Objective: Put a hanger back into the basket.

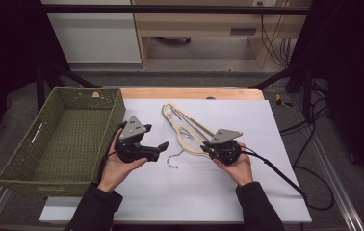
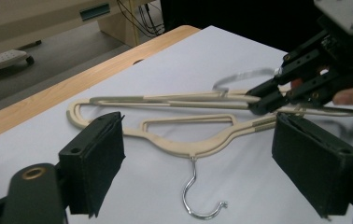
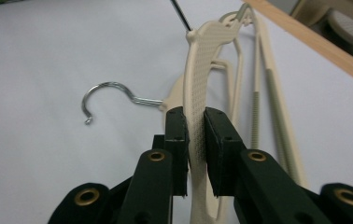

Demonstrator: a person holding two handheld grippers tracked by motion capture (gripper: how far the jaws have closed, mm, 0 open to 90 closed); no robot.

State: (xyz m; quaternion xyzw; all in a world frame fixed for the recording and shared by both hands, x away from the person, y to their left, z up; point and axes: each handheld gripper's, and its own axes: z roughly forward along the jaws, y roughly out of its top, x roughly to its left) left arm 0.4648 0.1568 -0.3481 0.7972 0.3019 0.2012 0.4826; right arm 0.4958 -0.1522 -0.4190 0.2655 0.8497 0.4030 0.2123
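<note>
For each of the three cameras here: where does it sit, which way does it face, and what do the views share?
High view: above the person's side, facing forward and down on the table; both hands, left gripper, right gripper, green basket.
Left gripper view: rides the left gripper, looking between its open jaws across the beige hangers toward the right gripper.
Right gripper view: rides the right gripper, looking along its jaws shut on a hanger arm.
Shared: the hangers and a chrome hook.
</note>
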